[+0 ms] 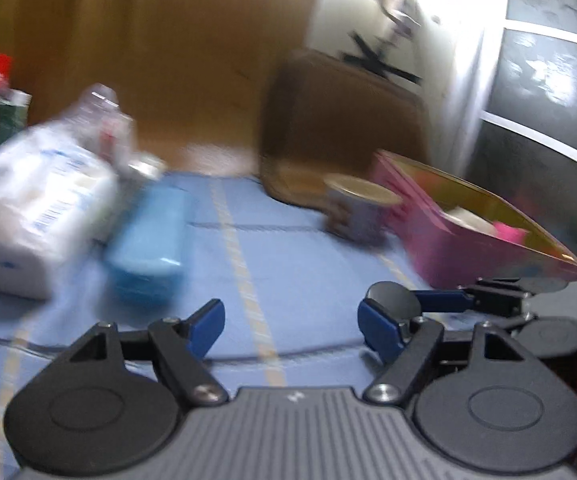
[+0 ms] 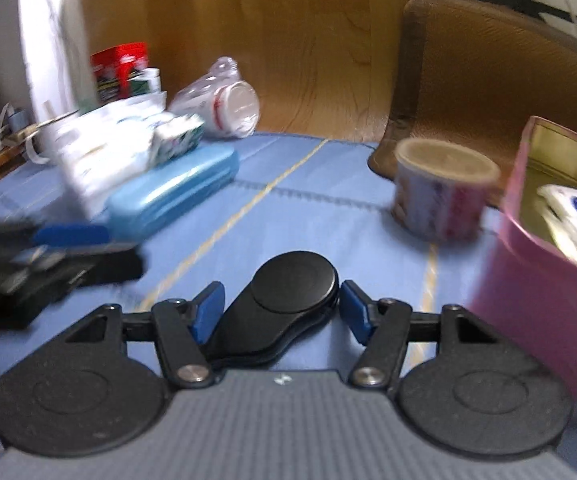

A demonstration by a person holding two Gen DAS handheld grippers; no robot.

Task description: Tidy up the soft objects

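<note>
My right gripper (image 2: 278, 304) is shut on a flat black object (image 2: 292, 284) with a round end, which stays sharp between the blue pads while the table behind is smeared. In the left wrist view that object's round end (image 1: 394, 300) shows at the tip of the right gripper's blue finger (image 1: 444, 300). My left gripper (image 1: 292, 324) is open over the blue tablecloth (image 1: 288, 248) with nothing between its fingers. A white soft pack (image 1: 44, 216) and a blue case (image 1: 148, 244) lie to the left. A pink box (image 1: 480, 240) with items inside stands on the right.
A printed tub (image 2: 444, 196) stands beside the pink box (image 2: 548, 280). A brown chair back (image 2: 488, 80) rises behind the table. A crushed plastic bottle (image 2: 224, 100) and a red box (image 2: 120, 68) sit at the far left. The left gripper's blue finger (image 2: 72, 234) is blurred at the left.
</note>
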